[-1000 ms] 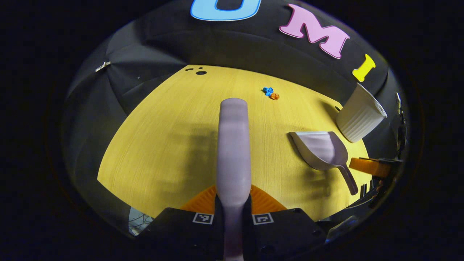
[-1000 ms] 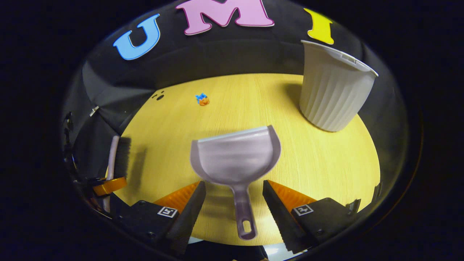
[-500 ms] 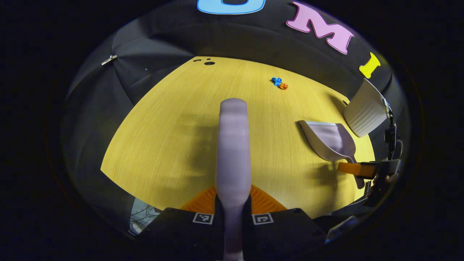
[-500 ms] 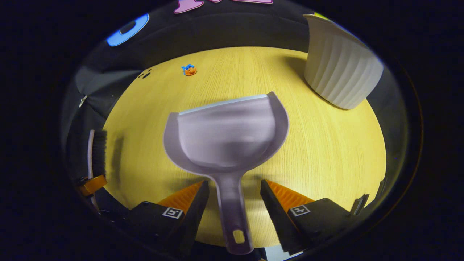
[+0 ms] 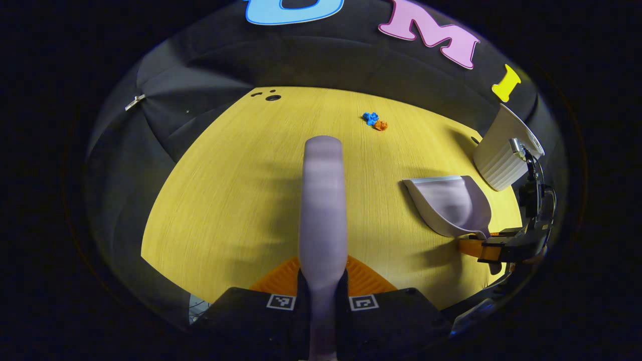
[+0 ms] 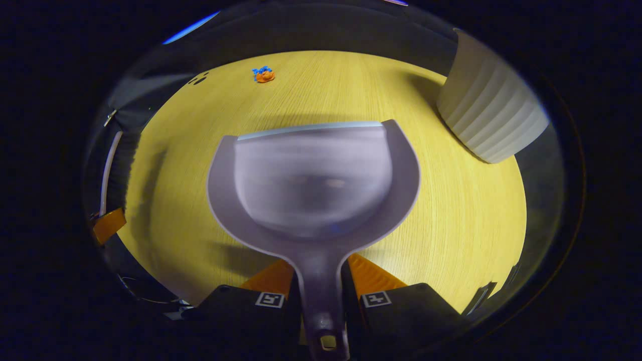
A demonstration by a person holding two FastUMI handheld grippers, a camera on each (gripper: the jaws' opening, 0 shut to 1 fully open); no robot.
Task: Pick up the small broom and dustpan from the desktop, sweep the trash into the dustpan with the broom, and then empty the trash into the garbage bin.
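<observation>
In the left gripper view, the left gripper (image 5: 322, 281) has its two fingers closed tight against the handle of the small broom (image 5: 322, 200), which stands straight out ahead of the camera over the wooden desktop (image 5: 225, 190); the bristles are not visible from this angle, so whether they sit square to the desk cannot be told. Farther along, the trash (image 5: 375, 121), a blue scrap and an orange one lying touching each other, sits well apart from both tools near the far edge of the desktop. To the right of it lies the dustpan (image 6: 313, 185), and in the right gripper view the right gripper (image 6: 321, 301) has both fingers pressed narrow onto the pan's handle just behind the scoop. The grip is close to the scoop, so the pan may well twist between the fingers when its lip is pressed to the wood, leaving a gap the scraps could slide under. The scraps look light and crumpled, so a brisk broom stroke could flick them past the pan or off the far edge. At the far right stands the ribbed white garbage bin (image 6: 489, 120), close beside the pan, and a wide swing of the pan could knock it over.
</observation>
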